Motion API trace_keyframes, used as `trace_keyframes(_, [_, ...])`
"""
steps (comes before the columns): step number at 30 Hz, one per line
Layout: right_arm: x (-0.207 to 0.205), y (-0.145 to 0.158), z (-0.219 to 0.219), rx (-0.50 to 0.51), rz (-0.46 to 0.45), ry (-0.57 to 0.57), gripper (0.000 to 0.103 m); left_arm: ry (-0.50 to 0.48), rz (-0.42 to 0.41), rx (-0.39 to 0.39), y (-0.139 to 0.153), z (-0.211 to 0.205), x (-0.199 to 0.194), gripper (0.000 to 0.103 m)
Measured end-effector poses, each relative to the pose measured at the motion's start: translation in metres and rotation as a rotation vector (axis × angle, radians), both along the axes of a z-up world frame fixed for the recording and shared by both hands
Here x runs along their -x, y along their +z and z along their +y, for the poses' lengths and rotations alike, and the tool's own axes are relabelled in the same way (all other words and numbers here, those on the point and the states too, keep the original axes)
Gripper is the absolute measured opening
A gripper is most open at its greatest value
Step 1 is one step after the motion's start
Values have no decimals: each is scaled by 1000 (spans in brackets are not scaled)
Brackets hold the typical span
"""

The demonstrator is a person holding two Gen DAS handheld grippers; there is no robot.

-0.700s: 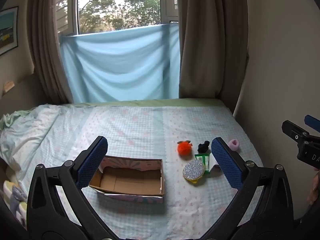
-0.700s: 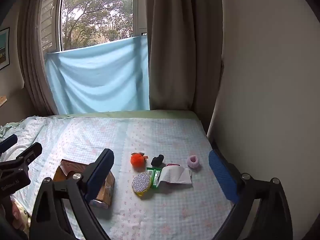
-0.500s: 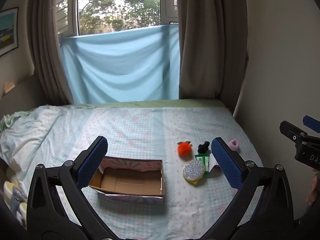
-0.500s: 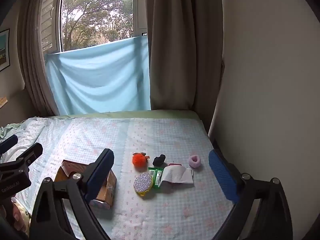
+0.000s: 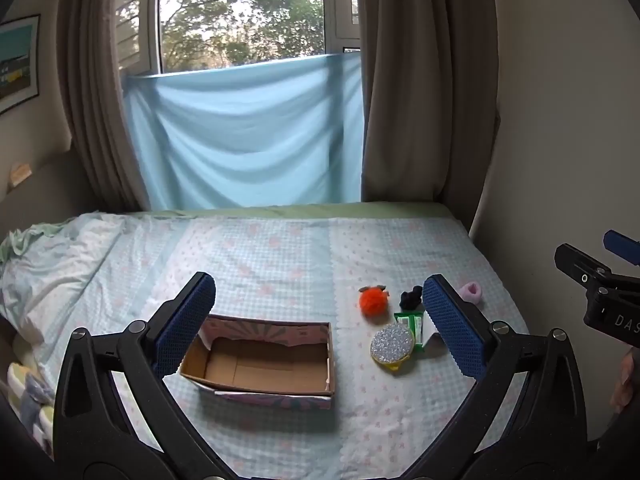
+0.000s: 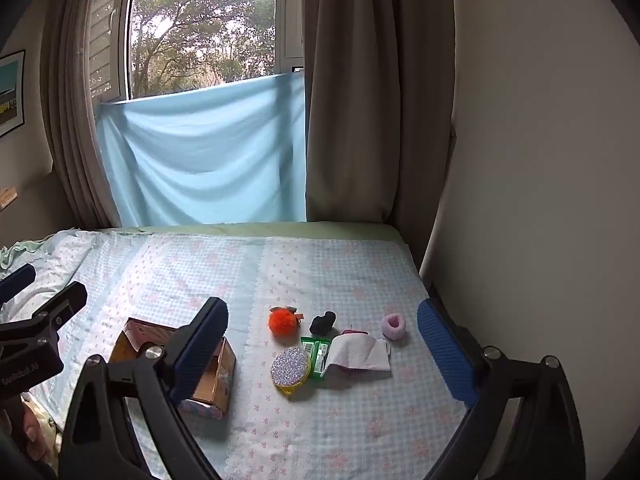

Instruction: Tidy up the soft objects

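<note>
Pompom (image 6: 283, 320), black scrunchie (image 6: 322, 323) and pink scrunchie (image 6: 393, 326) sit at 3 o'clock of the empty box (image 5: 264, 360). Left gripper (image 5: 320, 320) and right gripper (image 6: 322, 350) both gape, holding nothing. Risk: wide jaws snag the tissue (image 6: 360, 354) (lying just beside) or the bedsheet (image 6: 320, 420).

Checked bedspread (image 6: 360, 420) under open box (image 5: 264, 360), small soft items (image 6: 284, 320)

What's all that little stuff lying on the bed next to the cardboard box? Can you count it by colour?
Orange: 1, pompom
Black: 1, fuzzy piece
Pink: 1, fluffy ring
Green: 1, packet
White: 1, cloth
Silver glitter: 1, round disc
Total: 6
</note>
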State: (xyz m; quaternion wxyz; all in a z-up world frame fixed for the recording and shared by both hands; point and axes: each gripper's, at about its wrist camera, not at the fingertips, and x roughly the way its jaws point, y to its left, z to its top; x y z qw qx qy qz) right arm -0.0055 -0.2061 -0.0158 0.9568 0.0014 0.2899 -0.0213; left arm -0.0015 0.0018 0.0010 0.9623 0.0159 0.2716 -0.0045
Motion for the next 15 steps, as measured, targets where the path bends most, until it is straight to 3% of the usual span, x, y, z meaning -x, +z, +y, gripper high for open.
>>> trace_keyframes(15, [-2,-1,8,13,5,9,95,20,7,17,-2,11,-3,103])
